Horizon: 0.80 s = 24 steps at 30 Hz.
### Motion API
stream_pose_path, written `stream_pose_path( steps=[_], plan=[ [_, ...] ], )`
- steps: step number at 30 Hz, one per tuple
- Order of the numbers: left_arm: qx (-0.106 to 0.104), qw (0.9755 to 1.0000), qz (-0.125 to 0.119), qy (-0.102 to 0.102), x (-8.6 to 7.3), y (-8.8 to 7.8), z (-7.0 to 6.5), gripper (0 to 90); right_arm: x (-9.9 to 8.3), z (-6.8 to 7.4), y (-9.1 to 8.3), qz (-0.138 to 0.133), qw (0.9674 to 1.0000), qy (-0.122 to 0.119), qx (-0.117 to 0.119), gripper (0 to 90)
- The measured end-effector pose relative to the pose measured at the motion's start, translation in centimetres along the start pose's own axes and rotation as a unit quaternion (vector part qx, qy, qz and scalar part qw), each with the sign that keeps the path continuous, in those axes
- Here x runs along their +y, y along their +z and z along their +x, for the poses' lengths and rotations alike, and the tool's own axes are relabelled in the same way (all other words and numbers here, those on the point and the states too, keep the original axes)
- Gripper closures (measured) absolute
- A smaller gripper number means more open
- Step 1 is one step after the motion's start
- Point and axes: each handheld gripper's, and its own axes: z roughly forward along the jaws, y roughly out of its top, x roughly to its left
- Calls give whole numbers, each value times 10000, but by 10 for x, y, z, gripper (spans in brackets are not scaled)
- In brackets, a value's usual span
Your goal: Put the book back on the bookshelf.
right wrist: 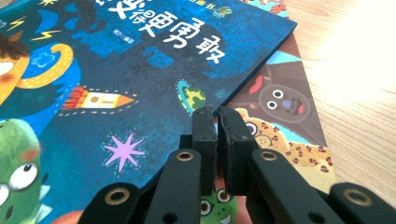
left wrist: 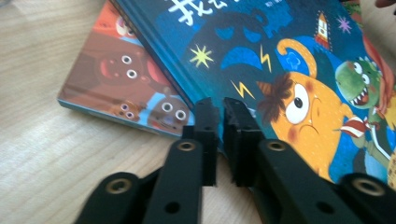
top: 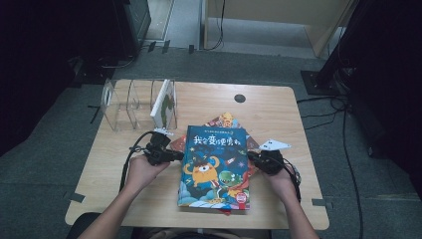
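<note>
Gripping the blue book [top: 215,167] at its two side edges, the left gripper [top: 175,155] and the right gripper [top: 251,157] have their jaws closed on it. It lies on the stack at the table [top: 124,199] middle; one book [top: 164,103] already stands in the clear rack [top: 119,107], so lifting and filing remain.
</note>
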Motion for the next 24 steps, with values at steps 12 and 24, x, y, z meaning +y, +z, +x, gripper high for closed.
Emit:
stream_pose_path(
  steps=[12, 24],
  plan=[
    [-150, 9996, 124, -210, -21, 6, 3, 900, 5, -3, 5, 24, 10000, 30, 8, 858],
    [-233, 9992, -28, -336, -31, 8, -3, 900, 11, -7, 11, 25, 10000, 20, -38, 896]
  ],
)
